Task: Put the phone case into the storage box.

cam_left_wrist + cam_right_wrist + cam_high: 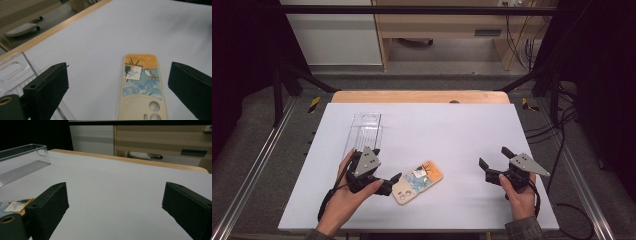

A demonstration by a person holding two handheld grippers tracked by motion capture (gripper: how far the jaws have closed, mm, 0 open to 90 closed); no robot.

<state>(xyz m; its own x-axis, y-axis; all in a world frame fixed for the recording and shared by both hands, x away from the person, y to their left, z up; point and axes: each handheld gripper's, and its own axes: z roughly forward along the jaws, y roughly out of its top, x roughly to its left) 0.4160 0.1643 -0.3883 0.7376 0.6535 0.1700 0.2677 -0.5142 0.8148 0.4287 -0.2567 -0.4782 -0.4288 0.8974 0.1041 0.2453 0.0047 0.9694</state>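
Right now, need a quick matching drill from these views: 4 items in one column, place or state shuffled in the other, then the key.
Things:
1. phone case
2. clear plastic bin
3. left gripper
4. right gripper

Place or state:
A. open over bare table, right of the case, holding nothing
B. lies flat, printed side up, camera cutouts toward the person
C. open, jaw tips at the cutout end of the case, not closed on it
D. stands at the table's left, beyond the left hand, nothing visible in it

Pairs: 1-B, 2-D, 3-C, 4-A
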